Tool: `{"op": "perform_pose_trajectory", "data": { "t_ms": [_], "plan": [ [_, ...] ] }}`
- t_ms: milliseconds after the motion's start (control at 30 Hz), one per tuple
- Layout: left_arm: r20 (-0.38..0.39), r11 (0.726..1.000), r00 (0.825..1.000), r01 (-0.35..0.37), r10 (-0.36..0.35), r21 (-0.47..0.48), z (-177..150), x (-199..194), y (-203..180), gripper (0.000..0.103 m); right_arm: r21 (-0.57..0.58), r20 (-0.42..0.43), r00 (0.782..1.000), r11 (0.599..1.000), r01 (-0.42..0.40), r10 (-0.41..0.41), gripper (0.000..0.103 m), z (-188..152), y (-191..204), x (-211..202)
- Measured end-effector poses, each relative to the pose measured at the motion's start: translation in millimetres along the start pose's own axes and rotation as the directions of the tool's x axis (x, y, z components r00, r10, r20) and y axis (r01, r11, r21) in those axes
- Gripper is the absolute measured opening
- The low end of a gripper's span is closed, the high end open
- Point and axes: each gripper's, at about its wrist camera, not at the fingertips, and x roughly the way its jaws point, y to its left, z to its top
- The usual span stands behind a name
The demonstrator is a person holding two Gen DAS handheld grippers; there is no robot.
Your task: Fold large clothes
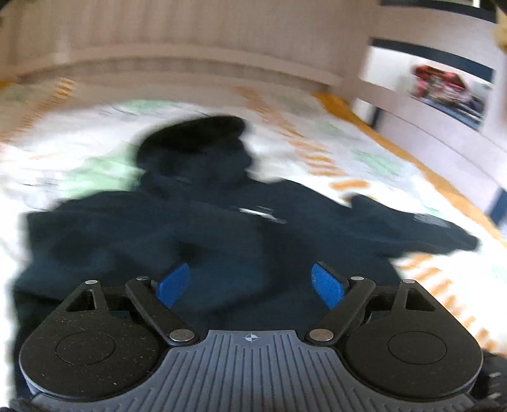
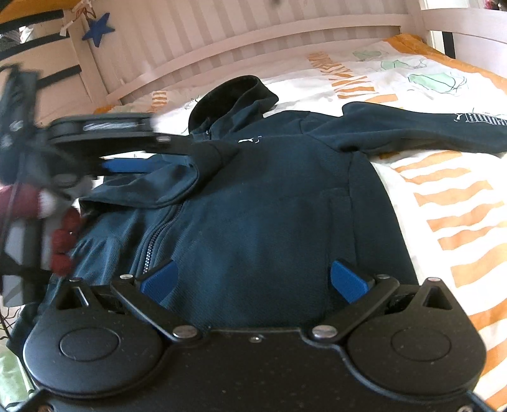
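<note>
A dark navy zip hoodie (image 2: 259, 202) lies front-up on the bed, hood (image 2: 234, 95) toward the headboard. Its right sleeve (image 2: 421, 130) with white lettering stretches out to the right. Its left sleeve (image 2: 177, 177) is folded across the chest. My right gripper (image 2: 253, 279) is open and empty, just above the hoodie's lower hem. My left gripper (image 2: 149, 158) shows blurred at the left, next to the folded sleeve's cuff (image 2: 215, 155). In the blurred left wrist view the left gripper (image 1: 250, 285) is open over the hoodie (image 1: 221, 241).
The bed cover (image 2: 443, 202) is white with orange stripes and green shapes. A white slatted headboard (image 2: 221, 41) runs along the far side. A blue star (image 2: 98, 30) hangs at the top left. A shelf with coloured items (image 1: 443, 92) stands at the right.
</note>
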Motion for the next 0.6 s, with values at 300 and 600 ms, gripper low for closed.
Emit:
{"op": "perform_pose_trajectory", "data": {
  "t_ms": [300, 600],
  "plan": [
    [-0.034, 0.925, 0.924, -0.380, 0.380, 0.007, -32.4, -15.8, 87.3, 0.084, -0.049, -0.008, 1.000, 0.999, -0.018, 0.018, 0.102, 23.8, 20.4, 1.9],
    [-0.088, 0.892, 0.892, -0.448, 0.443, -0.055, -27.3, 16.8, 127.3, 0.084, -0.149, -0.015, 0.999, 0.988, -0.041, 0.040, 0.102, 62.6, 60.8, 51.7]
  ]
}}
